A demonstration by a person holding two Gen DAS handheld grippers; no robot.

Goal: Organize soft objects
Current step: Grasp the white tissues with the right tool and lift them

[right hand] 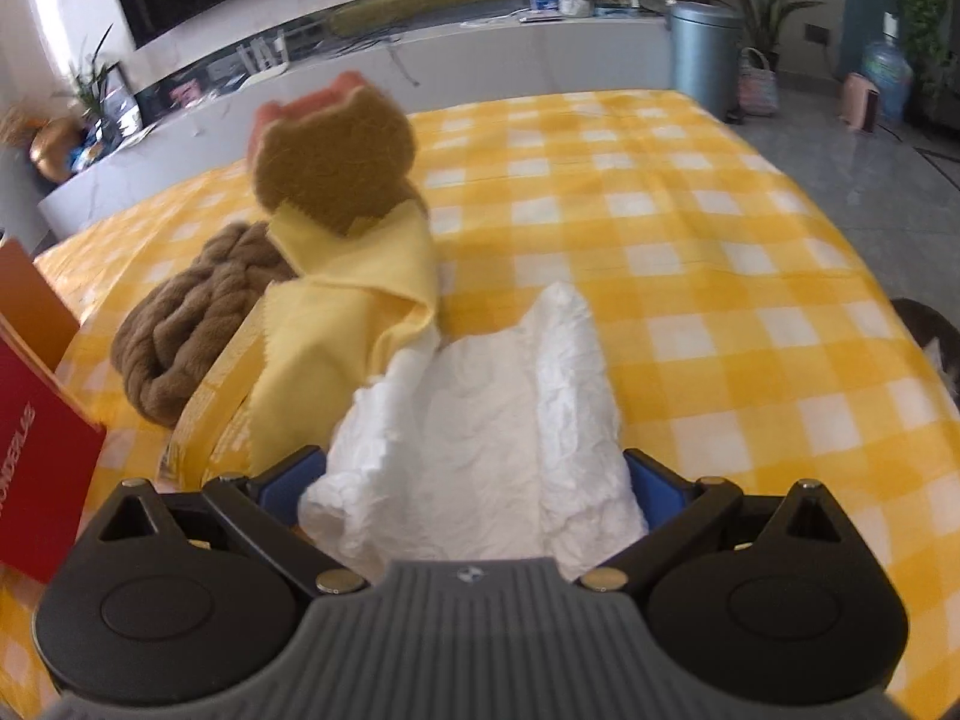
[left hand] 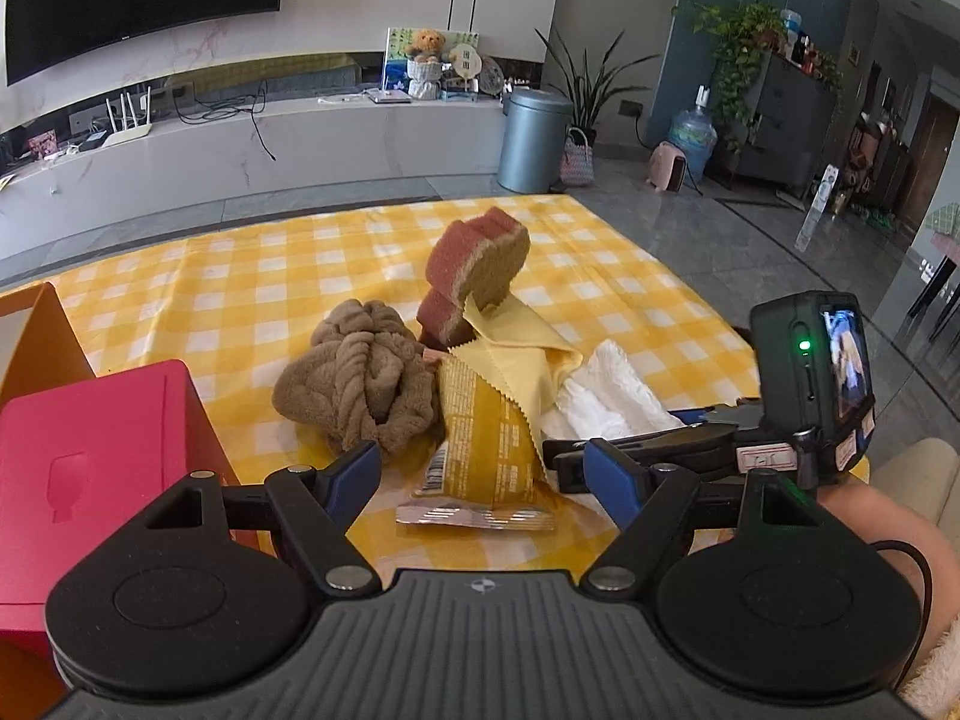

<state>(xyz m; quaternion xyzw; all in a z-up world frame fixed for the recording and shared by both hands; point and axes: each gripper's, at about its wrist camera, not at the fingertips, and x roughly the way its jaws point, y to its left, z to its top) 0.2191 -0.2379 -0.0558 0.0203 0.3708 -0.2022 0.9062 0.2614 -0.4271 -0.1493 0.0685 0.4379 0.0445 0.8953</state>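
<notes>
On the yellow checked tablecloth (left hand: 630, 276) lies a pile of soft things. It holds a twisted brown towel (left hand: 360, 372), a brown and red sponge stack (left hand: 480, 264) standing on edge, a yellow cloth (left hand: 510, 354), a yellow snack packet (left hand: 480, 450) and a crumpled white cloth (left hand: 612, 396). My left gripper (left hand: 483, 474) is open, low over the table, with the packet's near end between its blue pads. My right gripper (right hand: 474, 486) is open wide around the near end of the white cloth (right hand: 492, 414). Behind it sit the yellow cloth (right hand: 354, 300), sponge (right hand: 336, 174) and towel (right hand: 198, 324).
A red box (left hand: 90, 456) and an orange box (left hand: 36, 330) stand at the table's left edge, close to my left gripper. The right gripper's body and camera (left hand: 810, 384) reach in from the right, with a person's arm (left hand: 888, 516) behind. Across the floor stands a grey bin (left hand: 534, 138).
</notes>
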